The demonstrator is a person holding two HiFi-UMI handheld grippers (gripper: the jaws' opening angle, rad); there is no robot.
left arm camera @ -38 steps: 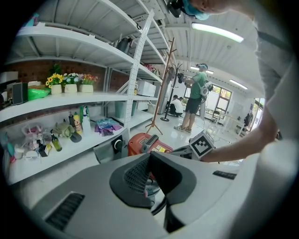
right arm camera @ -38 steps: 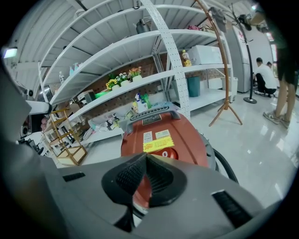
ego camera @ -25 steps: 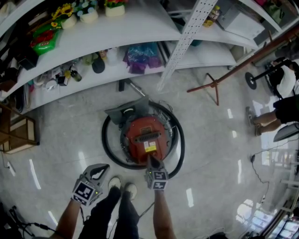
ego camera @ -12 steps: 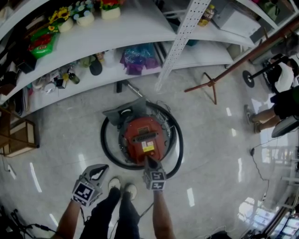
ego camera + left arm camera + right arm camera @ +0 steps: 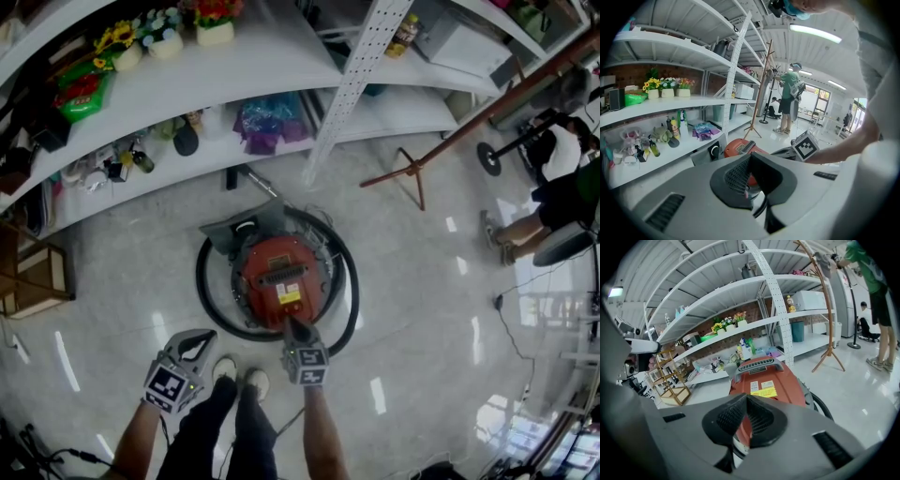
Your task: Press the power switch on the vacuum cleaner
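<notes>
since a second ago the whole head view has drifted a little, so the vacuum [image 5: 281,277] now sits slightly further left. the right gripper [image 5: 290,326] still points at its near edge, as before. the vacuum is a round red canister standing on the floor [image 5: 422,272] just in front of our shoes [image 5: 255,382], with a black hose [image 5: 201,281] coiled around it and shelves [image 5: 281,56] beyond. the right gripper's jaws are closed tip to tip with nothing held. the tip overlaps the red top just below a yellow label [image 5: 288,297], and we cannot tell whether it touches. in the right gripper view the red body lies close beyond the closed jaws. the left gripper [image 5: 207,336] hangs to the left of the vacuum, apart from it, above the floor. its jaws are also closed and grip nothing.
</notes>
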